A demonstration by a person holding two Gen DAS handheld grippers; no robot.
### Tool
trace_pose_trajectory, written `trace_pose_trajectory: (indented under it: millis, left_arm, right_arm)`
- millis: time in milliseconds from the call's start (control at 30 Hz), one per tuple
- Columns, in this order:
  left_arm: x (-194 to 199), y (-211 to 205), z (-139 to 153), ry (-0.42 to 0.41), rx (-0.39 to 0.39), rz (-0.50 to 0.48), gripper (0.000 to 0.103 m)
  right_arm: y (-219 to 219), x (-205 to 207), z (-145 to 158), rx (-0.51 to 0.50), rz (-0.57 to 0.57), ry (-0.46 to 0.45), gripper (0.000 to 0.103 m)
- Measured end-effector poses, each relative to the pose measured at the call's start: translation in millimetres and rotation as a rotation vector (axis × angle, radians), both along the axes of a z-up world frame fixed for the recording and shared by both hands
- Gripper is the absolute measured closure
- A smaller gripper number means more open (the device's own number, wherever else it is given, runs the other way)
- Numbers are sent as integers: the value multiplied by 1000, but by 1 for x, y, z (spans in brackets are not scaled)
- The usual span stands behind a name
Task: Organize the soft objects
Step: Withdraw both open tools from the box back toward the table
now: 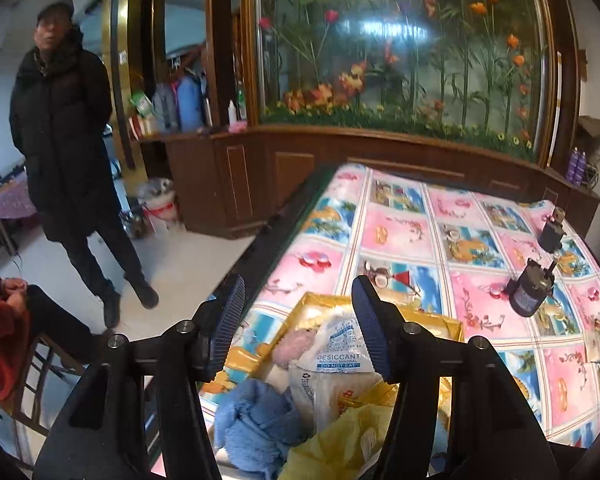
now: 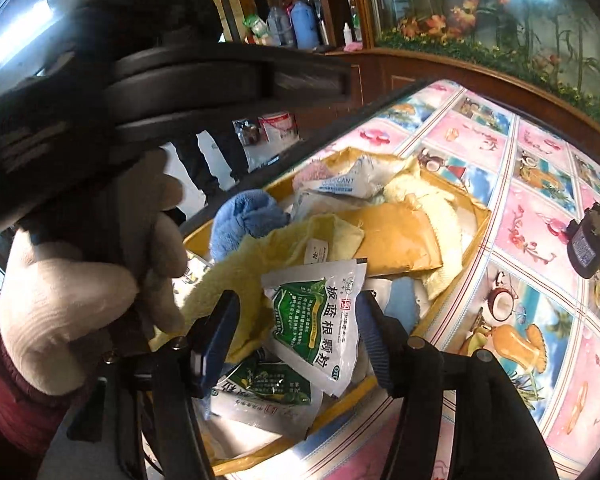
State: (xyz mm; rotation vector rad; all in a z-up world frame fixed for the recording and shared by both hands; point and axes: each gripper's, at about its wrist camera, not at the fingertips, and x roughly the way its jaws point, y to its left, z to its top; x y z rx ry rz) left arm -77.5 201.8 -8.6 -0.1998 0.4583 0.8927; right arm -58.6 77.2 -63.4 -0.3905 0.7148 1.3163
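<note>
A shallow yellow box (image 1: 440, 326) on the patterned tablecloth holds soft items: a blue towel (image 1: 256, 420), a pink fluffy cloth (image 1: 290, 344), a white desiccant bag (image 1: 340, 352) and a yellow cloth (image 1: 340, 440). My left gripper (image 1: 298, 332) is open and empty above the box. In the right wrist view the box (image 2: 478, 216) also holds a green-and-white medicine sachet (image 2: 316, 320), a brown envelope (image 2: 400, 240), the blue towel (image 2: 248, 216) and the yellow cloth (image 2: 236, 280). My right gripper (image 2: 296, 340) is open, its fingers on either side of the sachet. The gloved hand (image 2: 80, 280) holds the left gripper's body.
Two black cylindrical motors (image 1: 530, 290) (image 1: 552, 232) lie on the tablecloth at the right; one shows in the right wrist view (image 2: 590, 240). A standing man in a black coat (image 1: 64, 152) is left of the table. A wooden cabinet with a flower display (image 1: 380, 140) stands behind.
</note>
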Motion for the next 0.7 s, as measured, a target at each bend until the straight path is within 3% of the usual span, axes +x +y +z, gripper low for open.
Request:
trace_pose_trajectory:
  millis: [267,500,700]
  left_arm:
    - [-18,-30,18,-19,74,30,46]
    - [-35,-55,29,-45,118,46,37]
    - [-40,-73,34,-48,149,48,37]
  right_arm:
    - [-20,-9,5,30,-4,5,43]
    - [-27,-1,6,56,-23,16,43]
    - [-43,1,5,71,-43,32,43]
